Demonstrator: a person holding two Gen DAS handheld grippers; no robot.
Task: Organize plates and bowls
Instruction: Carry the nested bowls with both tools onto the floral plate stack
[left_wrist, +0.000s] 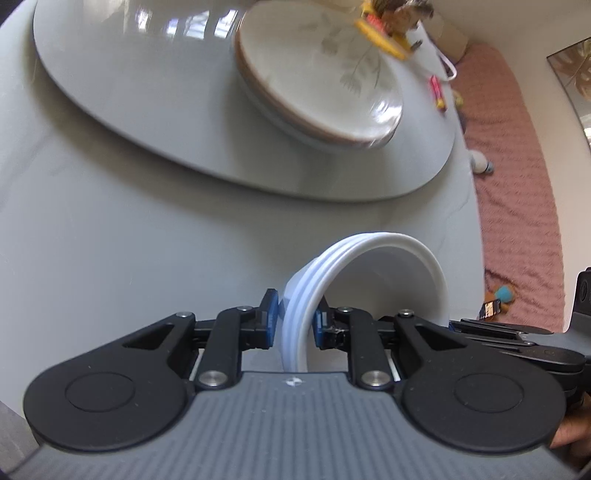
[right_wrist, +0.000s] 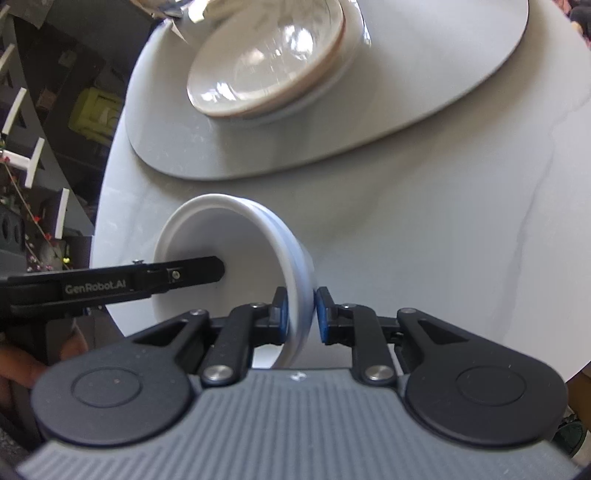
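Two grippers clamping white bowls, plate stack blurred

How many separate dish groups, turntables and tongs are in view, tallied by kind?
White bowl set (nesting count unclear), gripped by both tongs: 1
Brown-rimmed plate stack on the turntable: 1
Grey turntable: 1
Tongs, left tongs and right tongs: 2
Total: 5

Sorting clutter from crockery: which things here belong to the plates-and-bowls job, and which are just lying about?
Job: white bowls gripped by the left gripper and right gripper; brown-rimmed plates; grey turntable.
Lying about: yellow toy, red packet, pink rug.
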